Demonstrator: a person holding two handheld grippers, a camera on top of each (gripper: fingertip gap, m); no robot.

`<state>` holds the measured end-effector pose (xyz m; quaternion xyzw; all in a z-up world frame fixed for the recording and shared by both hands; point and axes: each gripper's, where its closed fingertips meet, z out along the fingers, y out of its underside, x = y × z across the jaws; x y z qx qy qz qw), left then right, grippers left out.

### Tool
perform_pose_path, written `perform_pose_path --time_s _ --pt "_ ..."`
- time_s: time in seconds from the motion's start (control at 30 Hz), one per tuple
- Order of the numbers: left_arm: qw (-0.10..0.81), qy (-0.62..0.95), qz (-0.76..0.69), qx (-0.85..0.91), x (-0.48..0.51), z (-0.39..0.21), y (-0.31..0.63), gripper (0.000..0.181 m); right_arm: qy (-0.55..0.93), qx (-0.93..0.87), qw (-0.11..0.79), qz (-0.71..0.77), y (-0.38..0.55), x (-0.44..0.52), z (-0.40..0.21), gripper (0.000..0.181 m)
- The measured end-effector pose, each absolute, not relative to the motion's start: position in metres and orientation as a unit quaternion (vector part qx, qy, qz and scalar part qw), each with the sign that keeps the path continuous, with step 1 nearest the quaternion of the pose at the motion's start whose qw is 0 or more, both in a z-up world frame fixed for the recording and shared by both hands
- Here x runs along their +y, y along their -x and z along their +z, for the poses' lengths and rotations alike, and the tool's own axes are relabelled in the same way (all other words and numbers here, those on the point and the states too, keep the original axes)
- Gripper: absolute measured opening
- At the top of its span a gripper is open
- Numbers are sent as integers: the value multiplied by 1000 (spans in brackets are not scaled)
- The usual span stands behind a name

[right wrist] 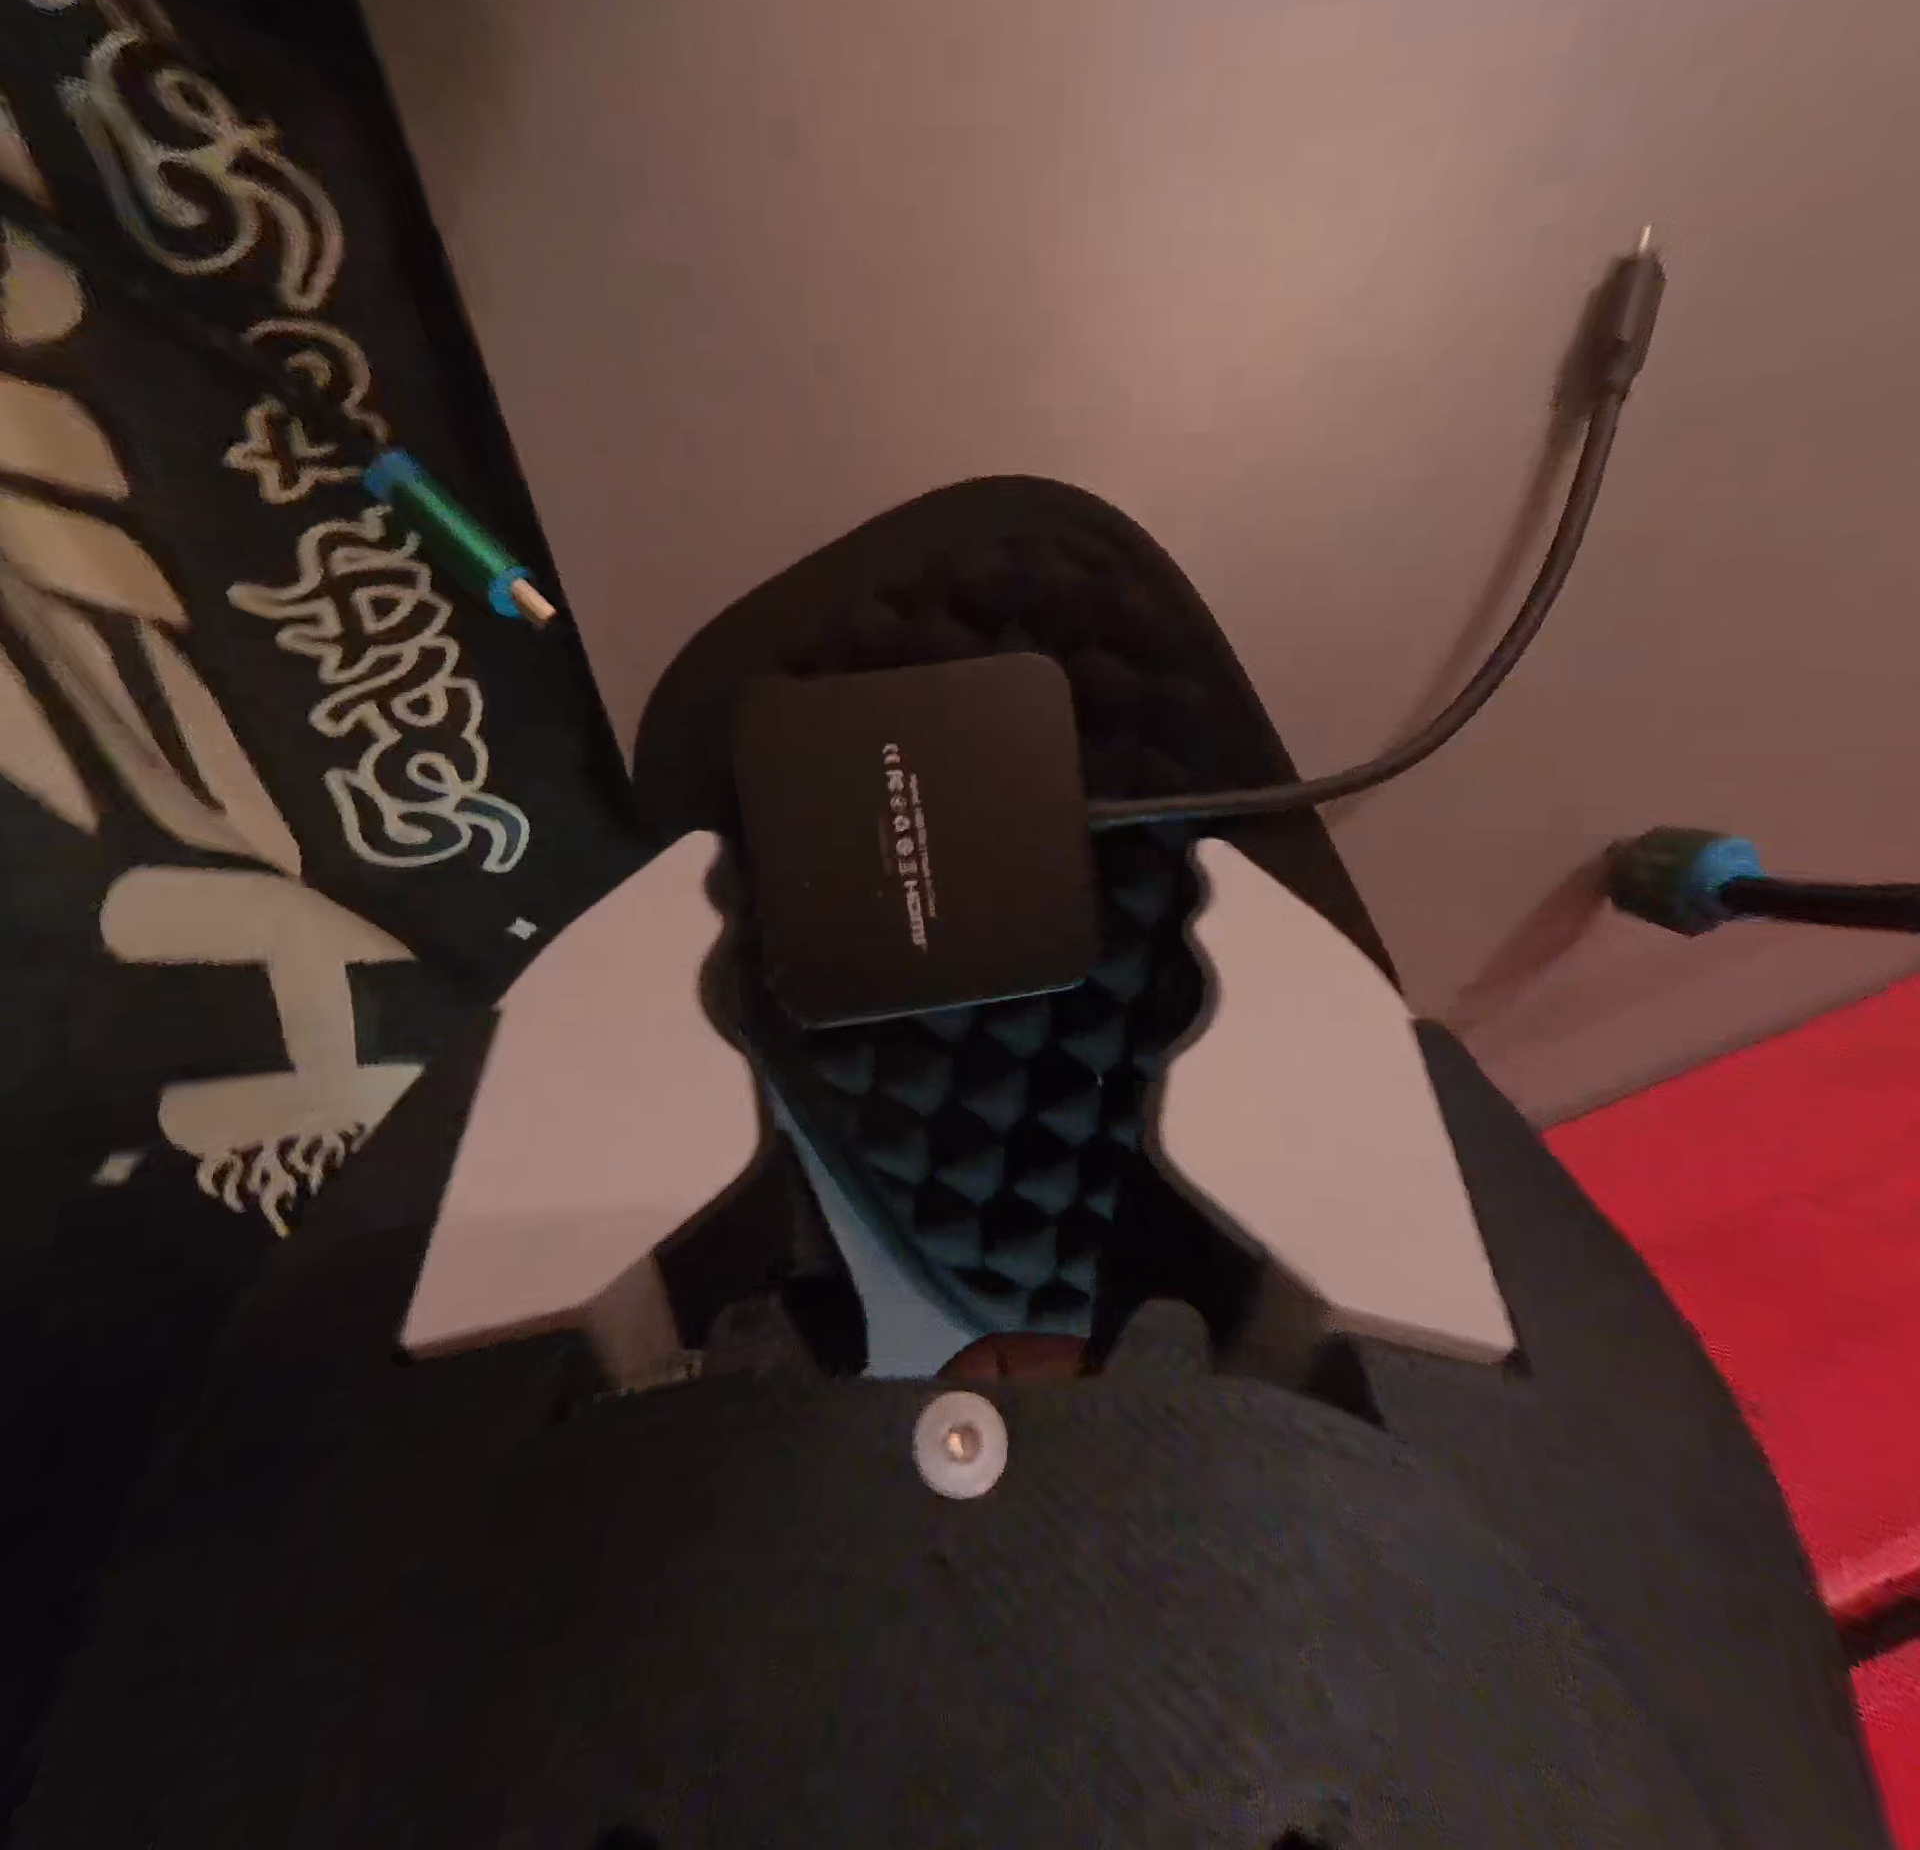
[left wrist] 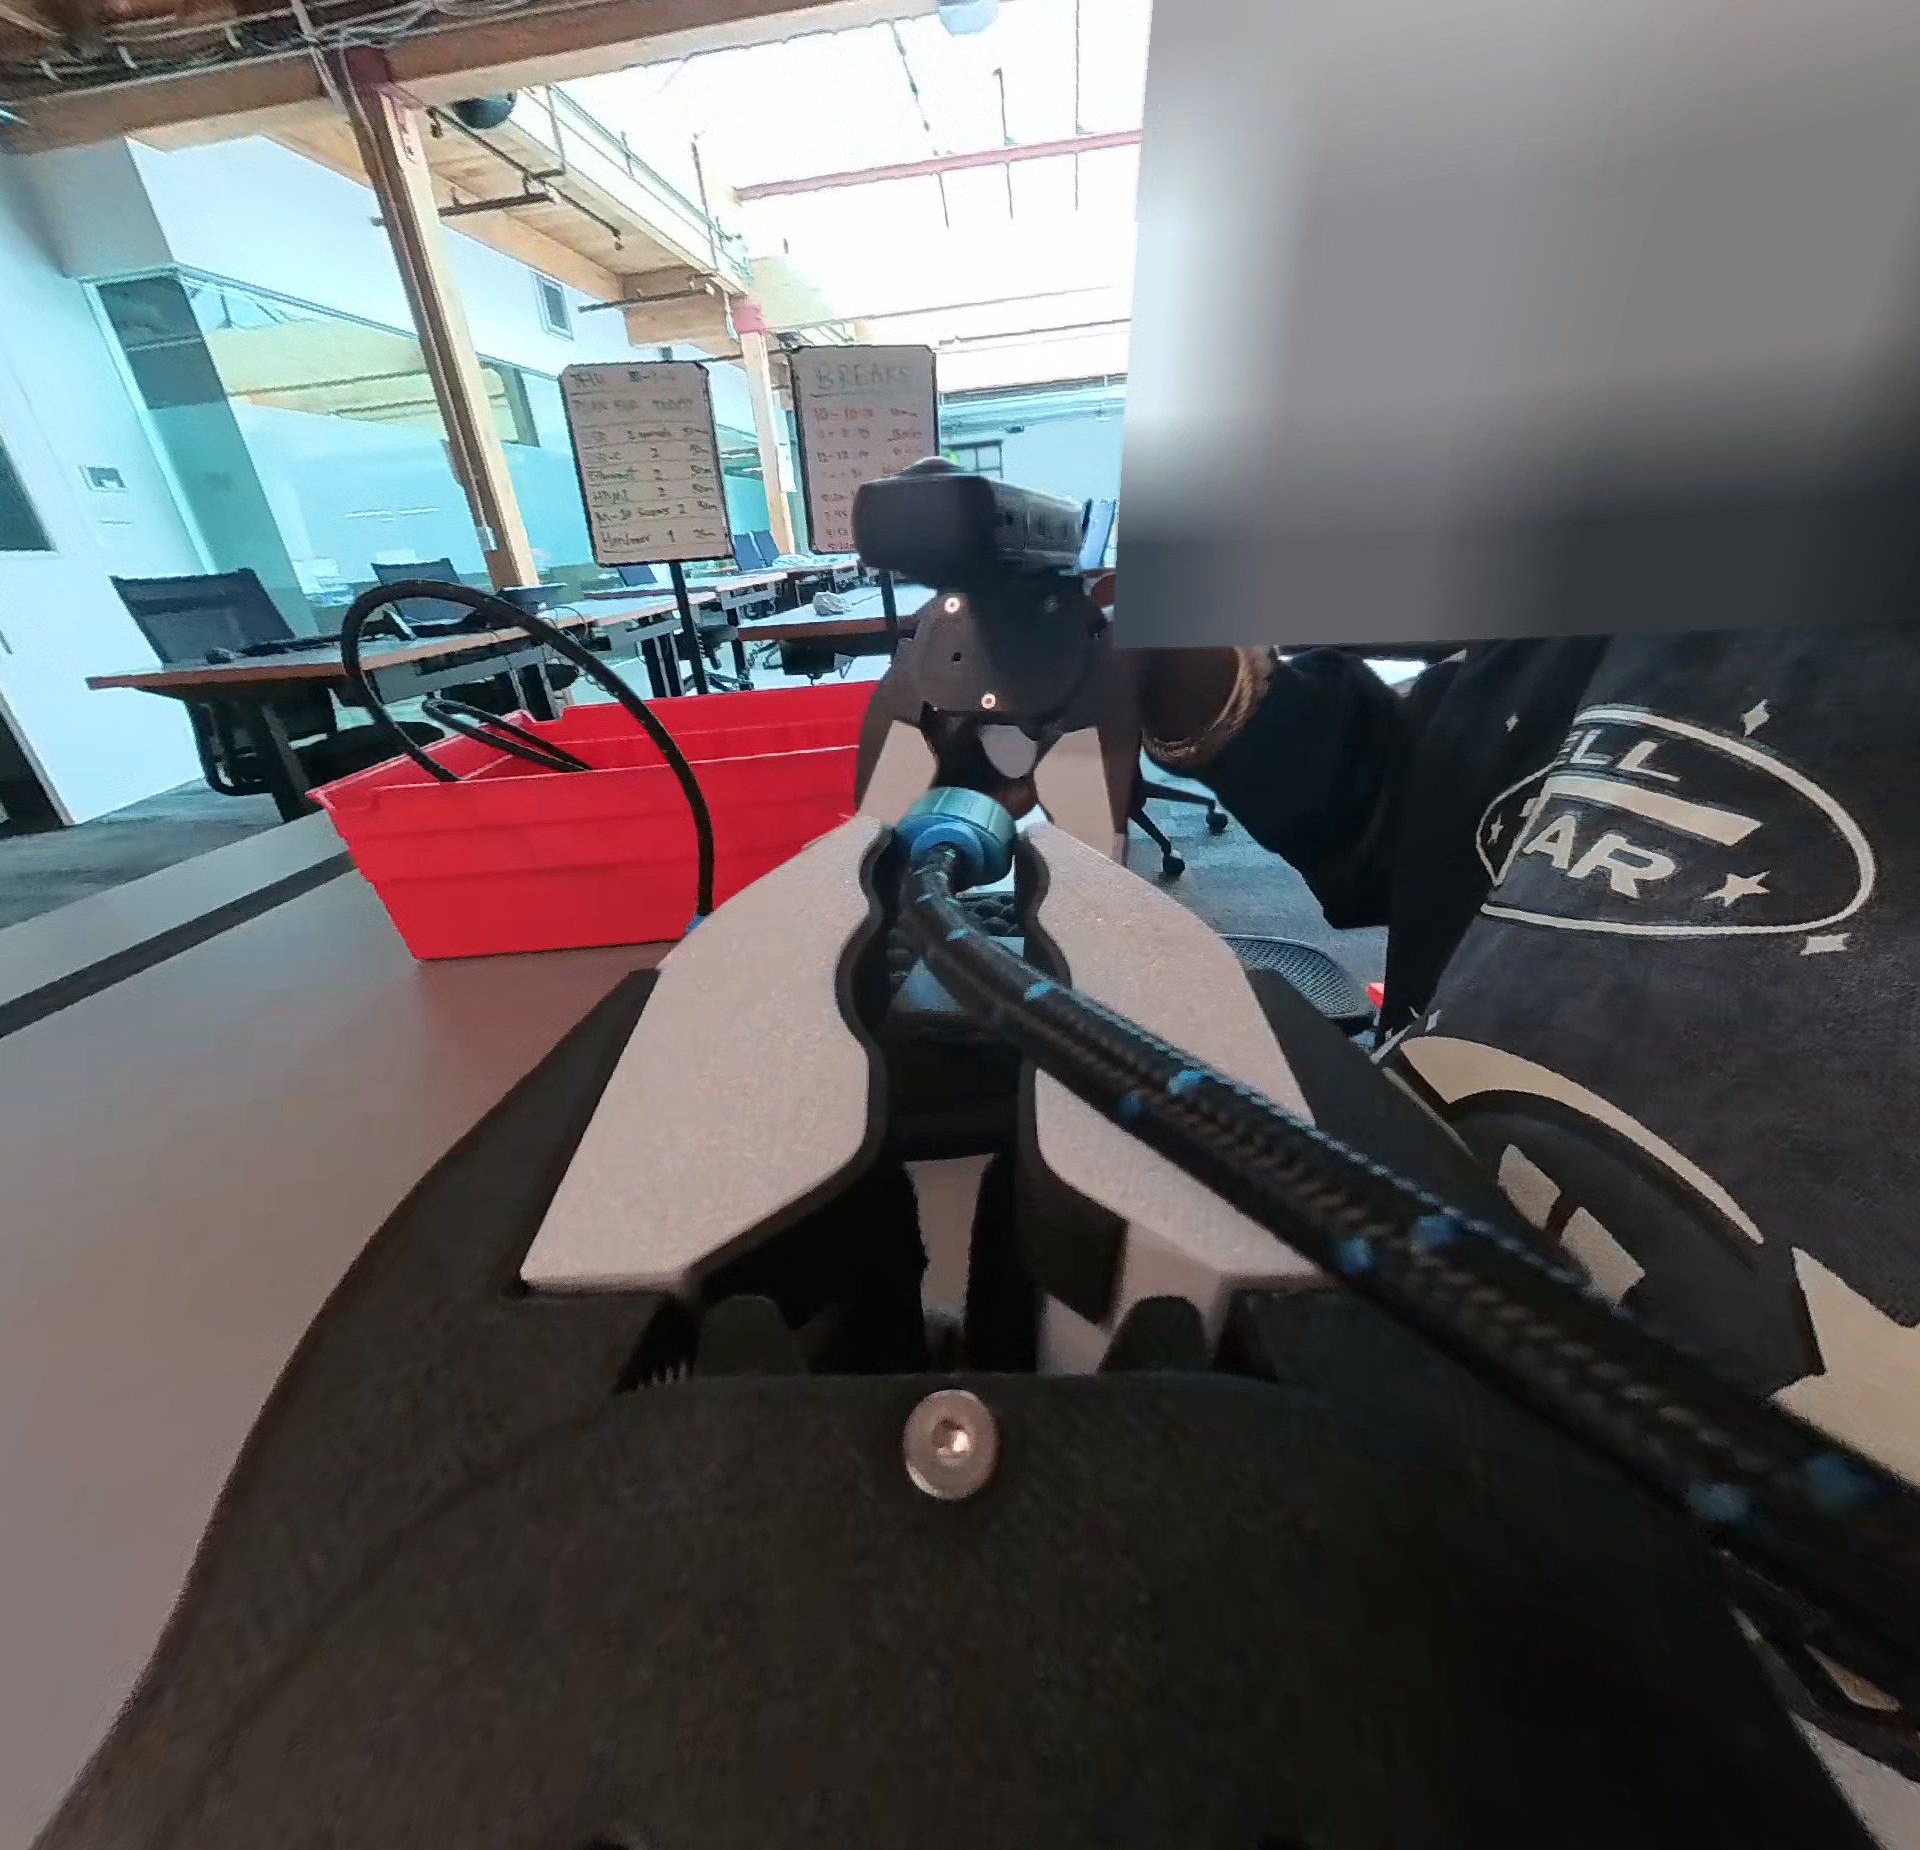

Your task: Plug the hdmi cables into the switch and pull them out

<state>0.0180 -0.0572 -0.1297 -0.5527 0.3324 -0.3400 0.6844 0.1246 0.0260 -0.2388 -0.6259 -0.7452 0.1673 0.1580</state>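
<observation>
My left gripper (left wrist: 951, 855) is shut on the blue-collared plug (left wrist: 961, 832) of a black-and-blue braided HDMI cable (left wrist: 1247, 1094), which trails back to the lower right. My right gripper (right wrist: 956, 865) holds the black square HDMI switch (right wrist: 914, 834) above the table. The switch's short black lead (right wrist: 1538, 595) hangs off to the upper right. In the left wrist view the right gripper (left wrist: 989, 761) points down just beyond the held plug, its fingers spread. A green-and-blue plug with a gold tip (right wrist: 457, 543) shows against a person's dark shirt; I cannot tell what holds it.
A red bin (left wrist: 582, 844) stands on the brown table (left wrist: 208, 1125) with a black cable (left wrist: 623, 699) looping out of it. Its corner shows in the right wrist view (right wrist: 1766, 1281) next to another blue-collared plug (right wrist: 1683, 881). A person in a dark printed shirt (left wrist: 1662, 969) stands close on the right.
</observation>
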Motion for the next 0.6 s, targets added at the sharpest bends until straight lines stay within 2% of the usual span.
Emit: perform_pose_path --time_s 0.07,0.2,0.3,0.43,0.6 --pt "686 553 -341 329 -58 -131 -17 20 657 -733 113 137 -128 23 -251 72" --pt "687 557 -337 322 -58 -135 -14 20 656 -743 73 107 -128 22 -262 75" --pt "693 553 -341 313 -57 -134 -11 20 645 -752 78 111 -127 22 -264 75" --pt "699 545 -350 303 -58 -132 -8 20 622 -742 158 193 -125 21 -258 75" --pt "681 552 -368 310 -59 -135 -10 20 503 -712 261 415 -95 -20 -218 75"
